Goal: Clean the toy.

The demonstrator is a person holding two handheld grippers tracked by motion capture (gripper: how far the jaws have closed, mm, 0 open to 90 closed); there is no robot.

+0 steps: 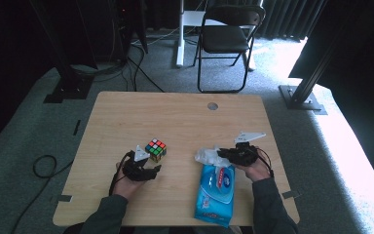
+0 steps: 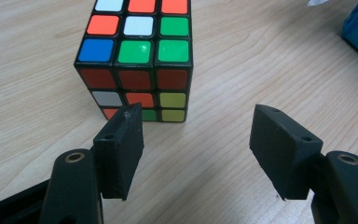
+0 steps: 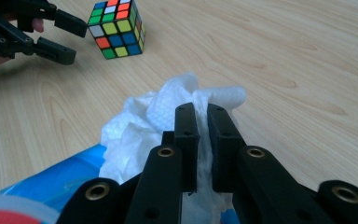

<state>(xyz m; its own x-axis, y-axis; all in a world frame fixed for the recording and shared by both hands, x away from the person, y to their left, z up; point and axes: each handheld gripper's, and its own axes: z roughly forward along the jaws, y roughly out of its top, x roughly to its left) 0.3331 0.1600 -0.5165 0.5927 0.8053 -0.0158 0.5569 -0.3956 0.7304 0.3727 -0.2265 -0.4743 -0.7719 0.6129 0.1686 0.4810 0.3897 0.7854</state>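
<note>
Blue plastic of the wet-wipe pack lies nearest the person, at about five o'clock on the table, its long side running toward the near edge. Just beyond its top end, the right gripper has its jaws pressed nearly together on a crumpled white wipe that rises from the pack; in the right gripper view the tissue bulges out on both sides of the pads. At about seven o'clock the left gripper rests low over the wood with its jaws spread wide and nothing between them. Just past it, toward the table's centre, stands the puzzle cube, its near face just ahead of one fingertip. Farther off, at twelve o'clock beyond the table, a folding chair stands on the grey carpet
</note>
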